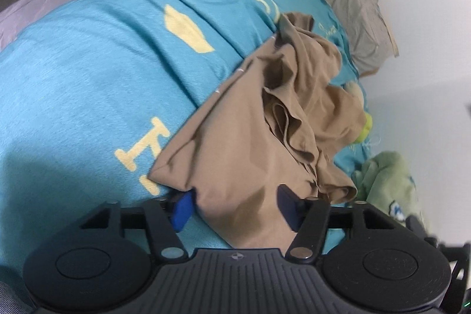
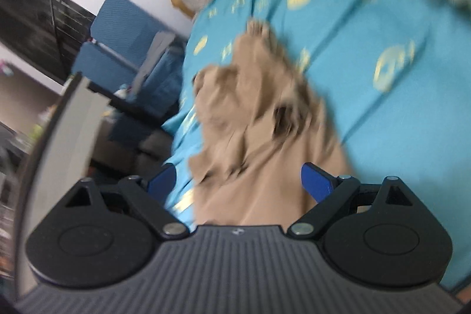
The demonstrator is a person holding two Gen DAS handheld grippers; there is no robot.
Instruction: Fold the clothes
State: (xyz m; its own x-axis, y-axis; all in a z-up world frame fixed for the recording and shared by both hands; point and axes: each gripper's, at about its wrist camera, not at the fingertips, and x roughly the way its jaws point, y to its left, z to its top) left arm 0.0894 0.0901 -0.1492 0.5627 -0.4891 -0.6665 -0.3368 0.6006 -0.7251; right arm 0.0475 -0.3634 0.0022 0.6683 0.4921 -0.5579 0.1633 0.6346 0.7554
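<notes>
My left tongs [image 1: 234, 206] sit w/ jaws apart, near edge of the tan garment [image 1: 265, 122] between the blue pads [image 1: 182, 209], not pinched. My right tongs [image 2: 238, 181] also released, same cloth running between them; that view is blurry. Garment lies crumpled on the teal bedspread [image 1: 88, 64]. Around it: grey pillow [image 1: 350, 2] far right, green plush toy [image 1: 388, 181] near right by the wall, yellow-green ball [image 1: 365, 128] just beside the cloth. Blue chair [image 2: 123, 28] off the bed's left.
</notes>
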